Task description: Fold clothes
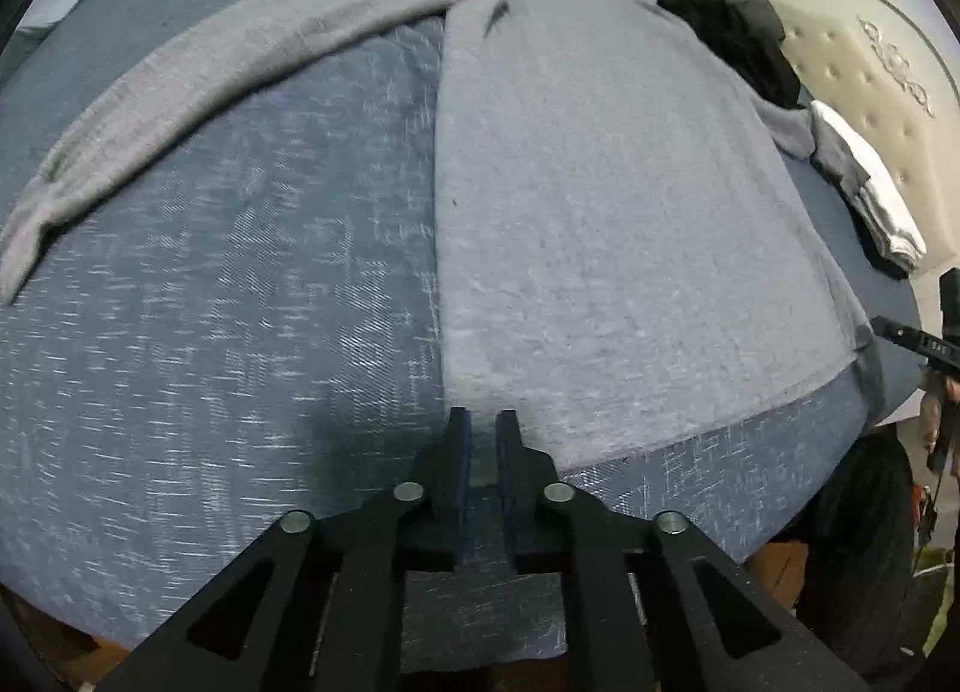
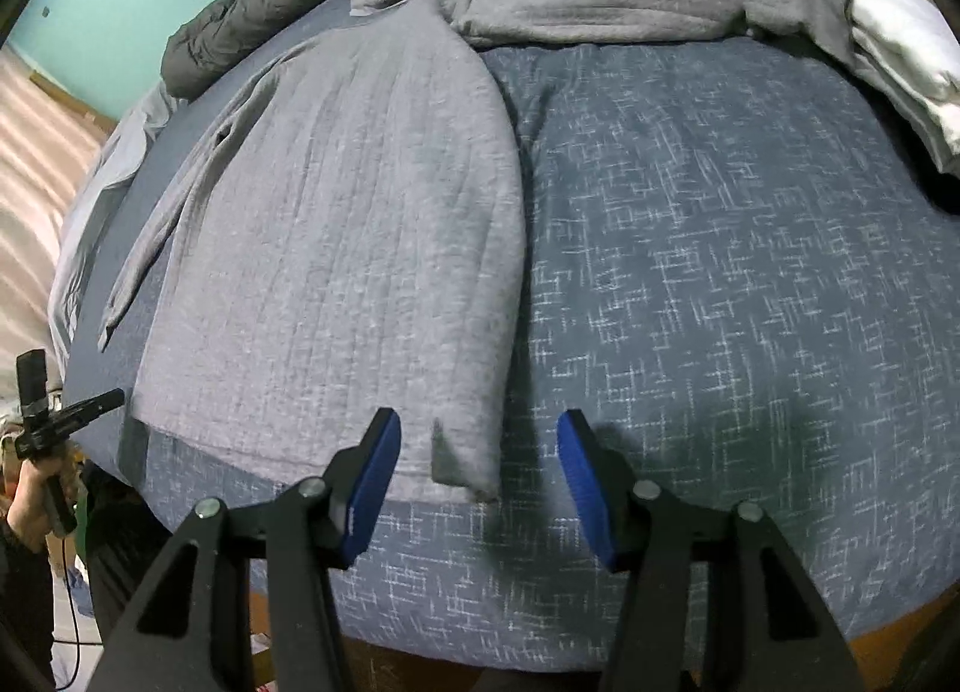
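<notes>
Grey long-sleeved knit top [image 1: 600,200] lies spread flat on a bed covered in dark blue fabric with a white crosshatch pattern [image 1: 210,332], its hem towards both grippers. Directly ahead of the left gripper [image 1: 482,422] sits the hem's left corner; its black fingers [image 1: 457,452] stand close together with a narrow gap, and I cannot tell whether they pinch any cloth. One sleeve [image 1: 198,74] sweeps out ahead and to that gripper's left. The right gripper [image 2: 480,440] hovers with its blue-padded fingers [image 2: 372,488] wide apart, straddling the hem's right corner [image 2: 462,464] without touching it. Far ahead of it the other sleeve [image 2: 630,8] lies crosswise, touching a folded white cloth [image 2: 888,32] at far right.
</notes>
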A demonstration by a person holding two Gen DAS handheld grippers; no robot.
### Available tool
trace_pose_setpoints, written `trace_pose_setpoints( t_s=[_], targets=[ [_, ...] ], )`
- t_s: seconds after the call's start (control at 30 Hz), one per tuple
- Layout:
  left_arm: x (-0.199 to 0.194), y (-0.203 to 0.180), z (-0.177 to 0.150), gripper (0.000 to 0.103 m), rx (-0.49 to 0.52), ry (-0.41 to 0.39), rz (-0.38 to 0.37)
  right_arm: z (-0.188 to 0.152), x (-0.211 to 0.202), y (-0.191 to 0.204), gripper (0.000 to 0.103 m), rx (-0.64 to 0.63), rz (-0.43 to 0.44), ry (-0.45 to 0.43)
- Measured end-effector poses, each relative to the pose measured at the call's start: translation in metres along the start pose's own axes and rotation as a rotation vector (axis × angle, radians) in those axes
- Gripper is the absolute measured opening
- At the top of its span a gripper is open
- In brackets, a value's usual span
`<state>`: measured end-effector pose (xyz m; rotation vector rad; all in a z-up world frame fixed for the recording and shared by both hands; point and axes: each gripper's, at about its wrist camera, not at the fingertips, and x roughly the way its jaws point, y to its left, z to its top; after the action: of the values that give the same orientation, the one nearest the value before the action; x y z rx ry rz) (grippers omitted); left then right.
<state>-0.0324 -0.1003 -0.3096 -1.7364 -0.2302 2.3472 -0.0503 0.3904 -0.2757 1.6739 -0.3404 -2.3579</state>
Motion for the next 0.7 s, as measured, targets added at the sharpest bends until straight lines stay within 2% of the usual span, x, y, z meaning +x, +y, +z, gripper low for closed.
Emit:
trace_pose_setpoints(
  t_s=[0.03, 0.07, 0.23, 0.27, 0.3, 0.33, 0.37, 0.43, 0.7],
  targets=[
    [0.003, 0.001, 0.001, 0.039, -0.012, 0.009, -0.007, 0.001, 0.003, 0.002, 0.055, 0.001, 0.004, 0.010],
    [0.006, 0.002, 0.002, 0.049, -0.026, 0.012, -0.011, 0.001, 0.006, 0.003, 0.055, 0.001, 0.008, 0.020],
    [0.019, 0.005, 0.002, 0.049, -0.062, 0.026, -0.012, 0.003, 0.023, 0.007, 0.053, 0.010, 0.013, 0.063],
    [0.020, 0.004, 0.002, 0.047, -0.052, 0.025, -0.009, 0.003, 0.026, 0.008, 0.048, 0.009, 0.006, 0.062],
    [0.018, 0.004, 0.003, 0.041, -0.037, 0.025, -0.012, 0.002, 0.027, 0.009, 0.031, 0.005, 0.003, 0.064],
    [0.016, 0.005, 0.004, 0.012, -0.020, 0.026, -0.018, 0.002, 0.028, 0.011, 0.021, -0.006, 0.000, 0.065],
    [0.014, 0.003, 0.004, 0.006, -0.007, 0.026, -0.020, 0.001, 0.028, 0.013, 0.019, -0.017, -0.004, 0.066],
    [0.006, -0.001, 0.004, 0.005, 0.023, 0.014, -0.017, 0.001, 0.027, 0.017, 0.007, -0.041, 0.001, 0.064],
    [-0.061, 0.000, -0.003, 0.005, 0.077, -0.085, -0.023, 0.001, -0.028, 0.027, 0.005, -0.166, -0.019, -0.001]
  ],
)
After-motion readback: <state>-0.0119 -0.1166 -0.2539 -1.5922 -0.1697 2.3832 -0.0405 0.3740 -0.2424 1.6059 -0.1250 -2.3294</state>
